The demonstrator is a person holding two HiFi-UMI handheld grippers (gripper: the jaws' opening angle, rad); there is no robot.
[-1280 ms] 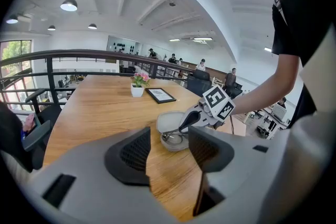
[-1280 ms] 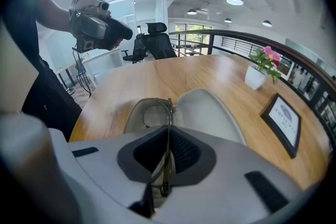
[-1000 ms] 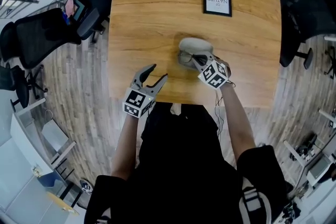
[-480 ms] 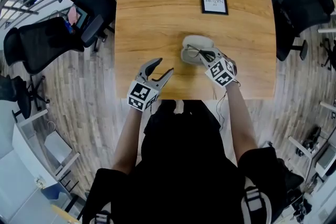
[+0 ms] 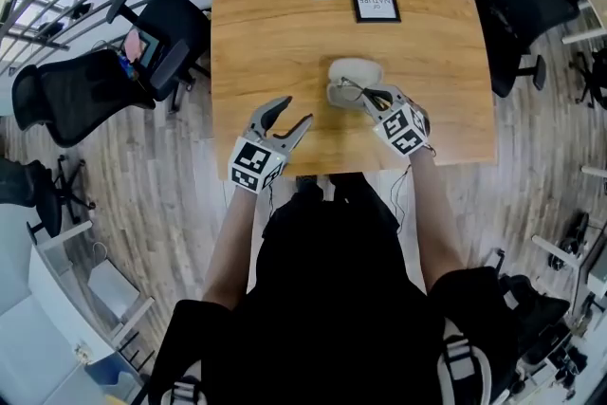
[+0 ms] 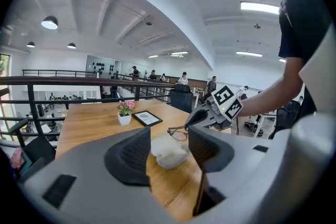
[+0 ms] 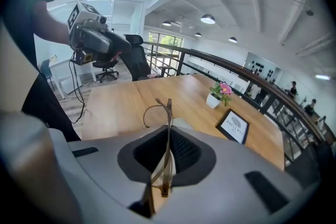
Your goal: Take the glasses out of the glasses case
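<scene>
glasses (image 7: 167, 131) | temples pinched lengthwise in right gripper (image 5: 368, 97) fingers, lenses over glasses case (image 5: 357, 71) | left gripper (image 5: 292, 115) fingers spread, empty, farther off

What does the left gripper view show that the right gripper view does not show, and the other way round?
Only the left gripper view: the whole pale glasses case, and the right gripper seen from outside. Only the right gripper view: the arms of the glasses pinched between its own fingers, and the left gripper. Both: the glasses, the table, the flower pot and the framed picture.
</scene>
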